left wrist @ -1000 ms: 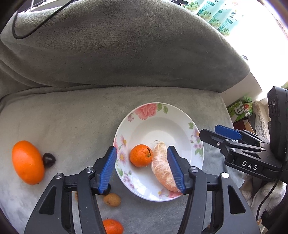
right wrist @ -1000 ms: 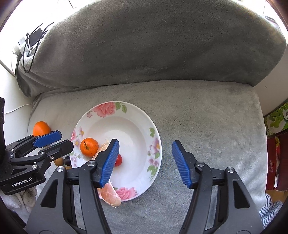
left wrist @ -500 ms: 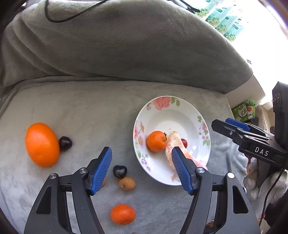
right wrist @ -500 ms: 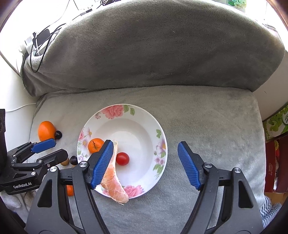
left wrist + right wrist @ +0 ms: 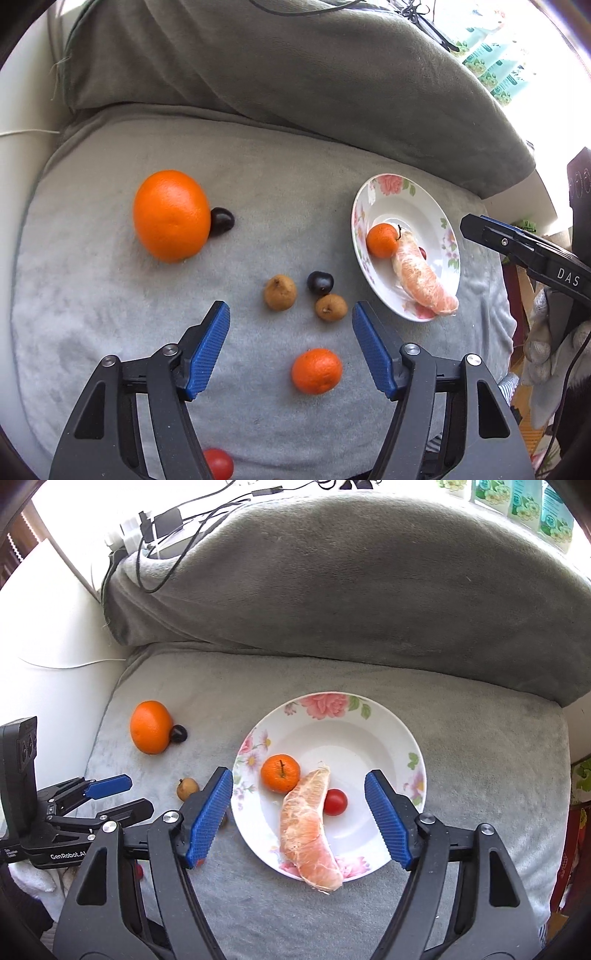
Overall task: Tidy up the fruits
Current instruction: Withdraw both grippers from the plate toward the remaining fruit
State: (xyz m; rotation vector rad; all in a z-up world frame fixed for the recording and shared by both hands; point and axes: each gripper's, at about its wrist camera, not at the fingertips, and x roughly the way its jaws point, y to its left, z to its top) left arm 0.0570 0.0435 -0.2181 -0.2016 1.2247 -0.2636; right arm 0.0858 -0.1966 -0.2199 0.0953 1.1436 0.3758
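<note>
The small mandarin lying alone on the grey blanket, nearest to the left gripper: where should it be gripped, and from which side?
Grip the small mandarin across its widest middle, coming from above. It is round, so any lower or higher grip would probably slip off. It lies apart from the other fruit, and the open left gripper already points down just beyond it.

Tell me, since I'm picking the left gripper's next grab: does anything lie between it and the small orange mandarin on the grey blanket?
Nothing visible does. The small orange mandarin lies alone on the grey blanket, between the left gripper and its open jaws' reach.
</note>
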